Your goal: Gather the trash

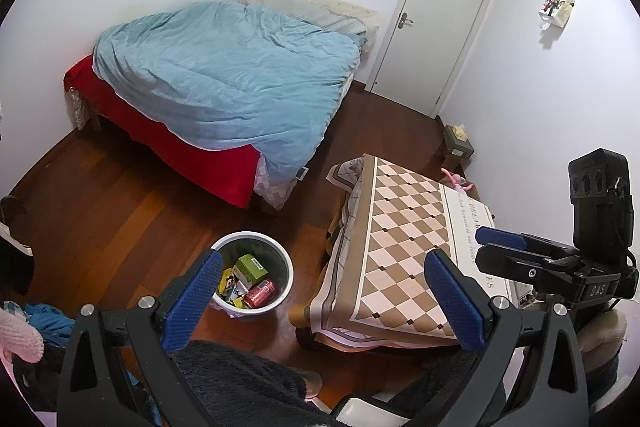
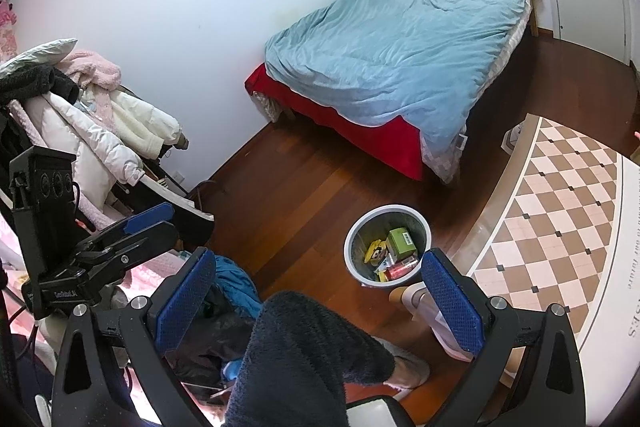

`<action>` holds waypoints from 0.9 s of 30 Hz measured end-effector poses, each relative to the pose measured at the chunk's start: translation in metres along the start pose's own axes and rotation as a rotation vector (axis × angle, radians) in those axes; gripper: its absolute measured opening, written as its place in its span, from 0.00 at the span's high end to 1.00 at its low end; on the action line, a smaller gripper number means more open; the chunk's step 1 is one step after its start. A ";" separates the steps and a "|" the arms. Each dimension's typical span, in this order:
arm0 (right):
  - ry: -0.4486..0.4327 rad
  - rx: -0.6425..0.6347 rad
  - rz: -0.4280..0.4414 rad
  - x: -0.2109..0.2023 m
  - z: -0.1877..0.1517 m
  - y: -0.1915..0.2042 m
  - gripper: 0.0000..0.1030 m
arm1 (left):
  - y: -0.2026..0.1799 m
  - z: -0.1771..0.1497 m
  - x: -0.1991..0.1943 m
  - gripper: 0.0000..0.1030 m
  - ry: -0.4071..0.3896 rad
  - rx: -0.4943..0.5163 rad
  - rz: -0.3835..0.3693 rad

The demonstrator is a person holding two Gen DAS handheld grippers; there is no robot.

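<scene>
Trash bin [image 1: 253, 273] sits on wood floor [image 1: 120, 211] btwn bed [image 1: 224, 79] & checkered table [image 1: 404, 251], holding green box [image 1: 251, 267] and red can [image 1: 260, 294]. I see both left gripper [image 1: 324, 303] & right gripper [image 2: 312, 301] spread wide, empty. Floor open round bin; clothes pile [image 2: 92, 115] left, partly cut off.

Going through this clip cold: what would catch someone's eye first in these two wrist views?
The bed with its rumpled light blue duvet over a red sheet fills the far side of the room. On the wooden floor nearer the camera stands a white trash bin already holding a green box and a red can, beside the table with a checkered cloth. Both the left gripper and right gripper hover with jaws open and empty.
</scene>
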State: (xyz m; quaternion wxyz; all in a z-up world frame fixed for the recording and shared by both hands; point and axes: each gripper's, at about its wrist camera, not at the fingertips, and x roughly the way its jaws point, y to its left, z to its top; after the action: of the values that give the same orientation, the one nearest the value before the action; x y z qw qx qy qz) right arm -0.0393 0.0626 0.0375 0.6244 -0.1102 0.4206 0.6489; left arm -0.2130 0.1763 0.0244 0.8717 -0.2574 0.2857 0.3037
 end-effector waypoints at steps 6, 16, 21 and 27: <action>-0.003 -0.002 -0.002 -0.002 0.002 0.000 0.00 | -0.001 0.000 -0.001 0.00 -0.001 -0.001 -0.006; 0.010 -0.015 0.001 0.002 0.006 0.006 0.00 | 0.002 -0.002 -0.005 0.00 0.003 -0.014 -0.006; 0.017 -0.022 0.007 0.007 0.006 0.009 0.00 | 0.005 -0.002 -0.006 0.00 0.004 -0.025 -0.003; 0.017 -0.026 0.012 0.008 0.004 0.011 0.00 | 0.005 -0.002 -0.009 0.00 -0.006 -0.017 0.002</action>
State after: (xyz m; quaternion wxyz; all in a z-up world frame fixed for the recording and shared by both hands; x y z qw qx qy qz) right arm -0.0488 0.0730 0.0388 0.6153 -0.1213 0.4180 0.6573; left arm -0.2227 0.1748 0.0275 0.8701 -0.2636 0.2807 0.3076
